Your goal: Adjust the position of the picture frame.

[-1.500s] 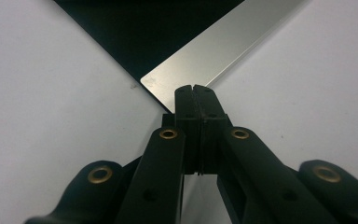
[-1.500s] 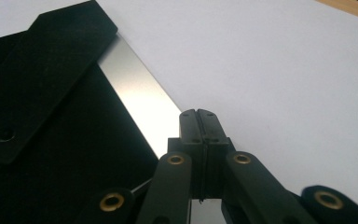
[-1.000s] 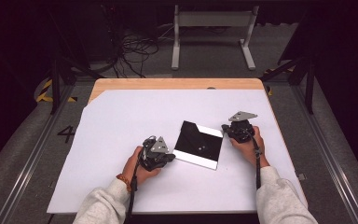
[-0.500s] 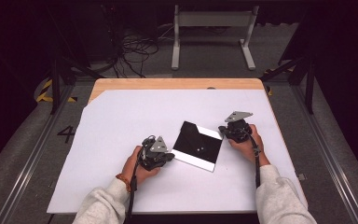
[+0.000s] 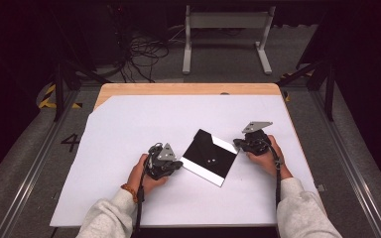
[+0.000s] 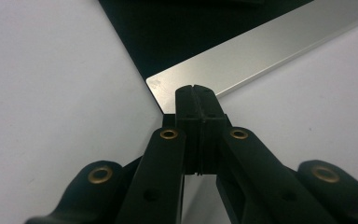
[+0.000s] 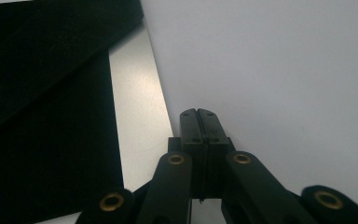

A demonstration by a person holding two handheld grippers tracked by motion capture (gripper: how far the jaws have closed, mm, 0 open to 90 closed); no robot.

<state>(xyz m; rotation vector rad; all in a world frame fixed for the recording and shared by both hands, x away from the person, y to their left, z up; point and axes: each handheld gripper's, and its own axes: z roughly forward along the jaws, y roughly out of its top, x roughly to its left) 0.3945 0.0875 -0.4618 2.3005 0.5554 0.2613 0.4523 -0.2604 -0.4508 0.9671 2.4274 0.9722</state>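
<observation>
On the white table [image 5: 129,129], seen from above, a black-and-silver sheet [image 5: 211,156] lies between both grippers. Left gripper [image 6: 196,93]: jaws pressed together, holding nothing, tips at the sheet's silver corner. Right gripper [image 7: 200,116]: jaws likewise closed, just right of the sheet's silver strip.

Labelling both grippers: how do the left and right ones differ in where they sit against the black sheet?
The left gripper sits at the black sheet's near-left corner, the right gripper at its far-right edge. The left's jaw tips overlap the sheet's silver border; the right's lie beside it on the white table. Both have jaws shut, holding nothing.

Black tongs [image 6: 196,93], brass rivets; grey plate [image 5: 257,126]; pale grey sleeves [image 5: 302,210]; beaded bracelet [image 5: 128,191].
</observation>
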